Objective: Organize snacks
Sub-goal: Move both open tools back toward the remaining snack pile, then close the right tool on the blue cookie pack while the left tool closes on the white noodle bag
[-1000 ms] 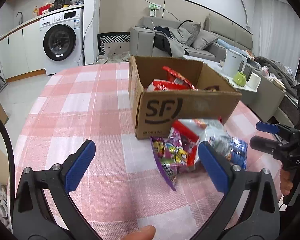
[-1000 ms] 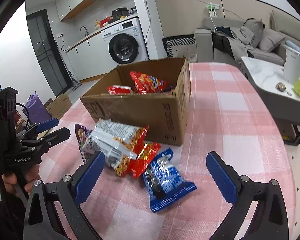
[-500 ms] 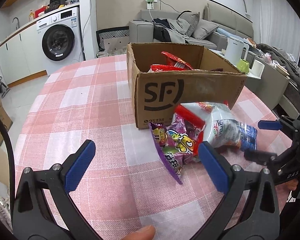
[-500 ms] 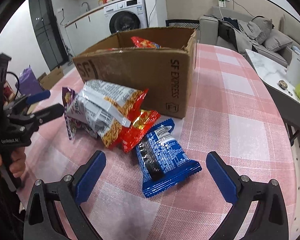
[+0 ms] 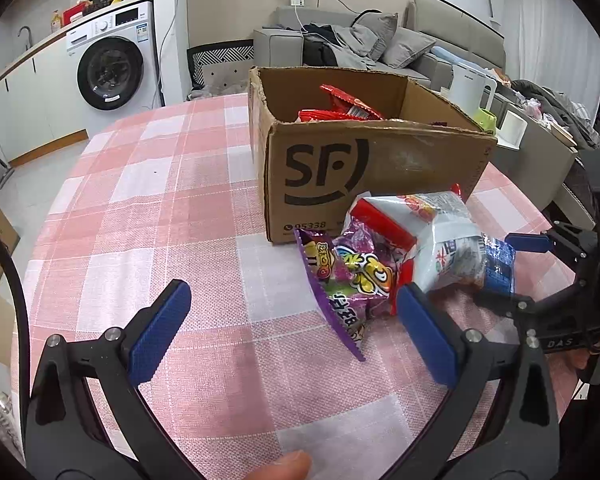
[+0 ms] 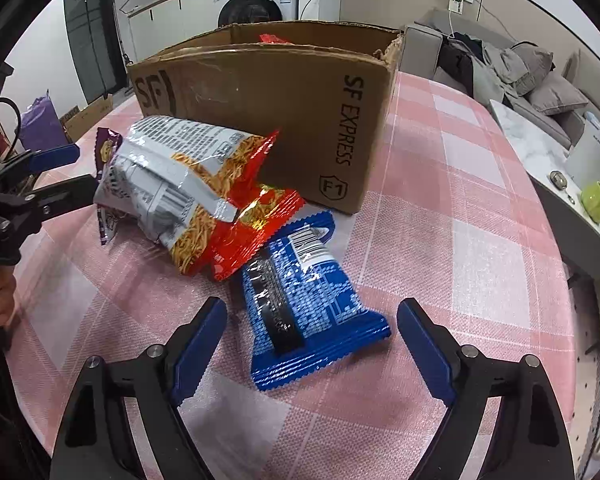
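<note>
On the desk (image 6: 452, 216), just in front of the cardboard box (image 6: 284, 104), lies a heap of snack packets. Right hand-held gripper (image 6: 308, 332) straddling the blue packet (image 6: 312, 300), jaws closing but pads not yet touching. Left hand-held gripper (image 5: 292, 328) spread wide beside the purple packet (image 5: 352, 280), holding nothing. Pick-up step, seemingly; next comes a firm pinch, then a lift into the box.

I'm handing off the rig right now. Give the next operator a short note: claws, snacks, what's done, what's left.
Left claw: open, empty, beside the purple packet.
Right claw: jaws closing around the blue packet, pads not yet on it.
Cardboard box: red packets already inside.
Left on the tablecloth before the box: purple, silver-and-orange packet, red packet, blue.
</note>
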A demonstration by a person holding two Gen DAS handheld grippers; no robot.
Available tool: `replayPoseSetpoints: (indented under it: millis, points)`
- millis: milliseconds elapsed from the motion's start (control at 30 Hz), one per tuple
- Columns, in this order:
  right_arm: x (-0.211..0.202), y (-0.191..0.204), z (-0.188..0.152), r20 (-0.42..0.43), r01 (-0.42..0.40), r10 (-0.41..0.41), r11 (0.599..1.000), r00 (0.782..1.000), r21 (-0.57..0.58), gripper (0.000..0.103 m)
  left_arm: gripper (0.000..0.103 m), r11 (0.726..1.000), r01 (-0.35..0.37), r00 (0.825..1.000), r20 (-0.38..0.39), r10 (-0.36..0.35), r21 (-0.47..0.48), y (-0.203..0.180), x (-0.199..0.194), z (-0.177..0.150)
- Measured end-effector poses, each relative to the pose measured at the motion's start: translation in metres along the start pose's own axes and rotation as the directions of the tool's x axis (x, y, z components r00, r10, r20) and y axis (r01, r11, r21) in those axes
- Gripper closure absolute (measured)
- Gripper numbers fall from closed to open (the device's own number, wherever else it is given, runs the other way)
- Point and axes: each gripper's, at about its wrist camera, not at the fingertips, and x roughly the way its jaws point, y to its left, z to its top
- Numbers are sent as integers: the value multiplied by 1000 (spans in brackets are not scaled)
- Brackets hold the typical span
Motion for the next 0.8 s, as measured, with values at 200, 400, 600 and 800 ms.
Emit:
replayPoseSetpoints:
  millis: [200, 400, 600, 800]
  points:
    - [2, -5, 4, 4, -32, 32, 999, 999, -2, 43, 1, 1000, 14, 1000, -7, -14, -2, -1, 1, 0]
    - [-2, -5, 0, 19, -44, 44, 999, 999, -4, 48, 1, 1000, 20, 1000, -8, -19, 15, -7, 1, -2]
    - [-13, -9, -3, 50, -29, 27, 999, 998, 27, 54, 1, 1000, 24, 1000, 6, -24, 17, -10, -6, -2]
    - [-19, -12, -4, 70, -28, 25, 999, 997, 41, 55, 1, 999, 40, 999, 29, -40, 18, -12, -18, -1]
